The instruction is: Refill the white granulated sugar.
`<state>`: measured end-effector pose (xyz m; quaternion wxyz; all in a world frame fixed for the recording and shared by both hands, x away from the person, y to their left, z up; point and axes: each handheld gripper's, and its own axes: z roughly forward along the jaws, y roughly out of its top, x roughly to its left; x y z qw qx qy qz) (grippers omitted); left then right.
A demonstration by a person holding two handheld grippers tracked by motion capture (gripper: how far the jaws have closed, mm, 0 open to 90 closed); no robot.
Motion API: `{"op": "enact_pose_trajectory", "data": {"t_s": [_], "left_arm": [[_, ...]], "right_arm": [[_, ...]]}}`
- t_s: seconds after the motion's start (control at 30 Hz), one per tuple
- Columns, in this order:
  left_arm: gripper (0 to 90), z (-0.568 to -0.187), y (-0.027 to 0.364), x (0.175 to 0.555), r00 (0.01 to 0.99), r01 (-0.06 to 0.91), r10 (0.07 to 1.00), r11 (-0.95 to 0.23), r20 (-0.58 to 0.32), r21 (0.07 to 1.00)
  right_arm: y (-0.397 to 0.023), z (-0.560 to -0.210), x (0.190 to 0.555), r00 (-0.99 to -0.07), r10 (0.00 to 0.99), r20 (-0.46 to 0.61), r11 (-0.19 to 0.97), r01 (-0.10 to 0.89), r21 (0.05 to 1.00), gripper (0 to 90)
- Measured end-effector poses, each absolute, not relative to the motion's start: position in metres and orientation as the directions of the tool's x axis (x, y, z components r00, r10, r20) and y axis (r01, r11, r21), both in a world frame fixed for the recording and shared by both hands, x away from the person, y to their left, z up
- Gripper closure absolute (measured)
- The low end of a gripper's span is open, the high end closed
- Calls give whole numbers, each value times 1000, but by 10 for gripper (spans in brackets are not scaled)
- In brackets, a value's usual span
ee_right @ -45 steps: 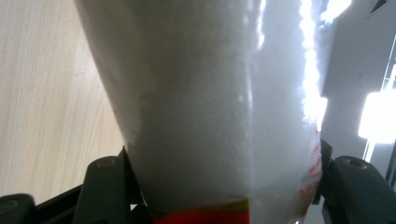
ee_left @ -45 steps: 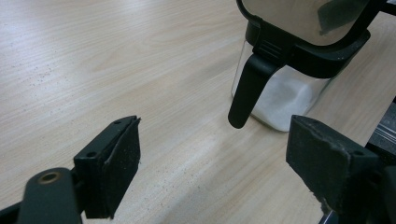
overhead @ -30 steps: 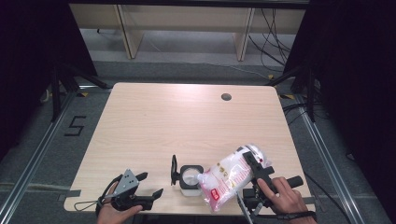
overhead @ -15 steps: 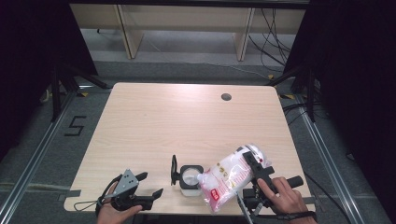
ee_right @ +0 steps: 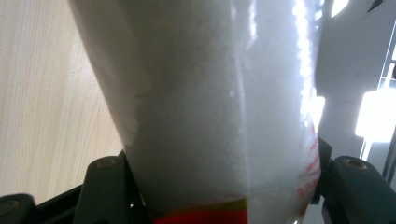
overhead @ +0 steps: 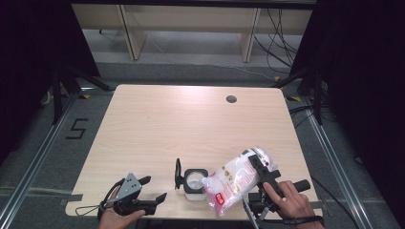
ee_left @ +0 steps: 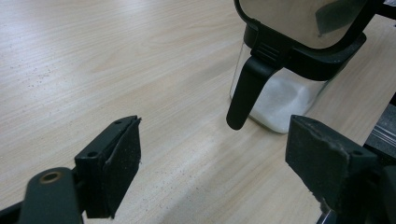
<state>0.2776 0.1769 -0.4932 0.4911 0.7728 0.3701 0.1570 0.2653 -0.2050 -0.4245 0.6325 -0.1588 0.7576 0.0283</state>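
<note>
The bag of white grains is squeezed and tipped by the right gripper over the open jar just beside it, the left gripper is held wide open and empty, and grains could be spilled on the tabletop if the bag is tipped too fast.

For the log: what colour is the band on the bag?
Red, on the bag; clearest in the high view.

Overhead light falls evenly on the pale table, while the floor and curtains around it sit dim. In the right gripper view, the bag of white granules is soft with closeness, and hard glare burns at three o'clock. The left gripper view is sharp.
</note>
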Motion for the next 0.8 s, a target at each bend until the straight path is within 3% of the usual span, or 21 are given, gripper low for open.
{"op": "enact_pose_trajectory", "data": {"t_s": [0.23,0.3,0.53,0.63,0.7,0.8], "left_arm": [[177,-492,178,278,682,413,725,-270,-98,870],[176,-492,178,279,688,403,719,-271,-94,874],[176,-492,178,278,677,416,727,-253,-112,874],[177,-492,178,278,677,416,728,-252,-113,874],[177,-492,178,278,674,417,729,-247,-116,875],[177,-492,179,278,674,417,729,-246,-116,875]], "right_arm": [[-203,-425,266,-123,-250,-960,934,-292,-206,403],[-205,-428,265,-150,-211,-966,949,-268,-165,403],[-204,-424,266,-108,-232,-967,933,-307,-189,404],[-205,-425,265,-135,-188,-973,948,-285,-144,404],[-204,-420,265,-140,-236,-962,938,-292,-188,403],[-205,-421,264,-149,-203,-968,947,-281,-155,404]]}}
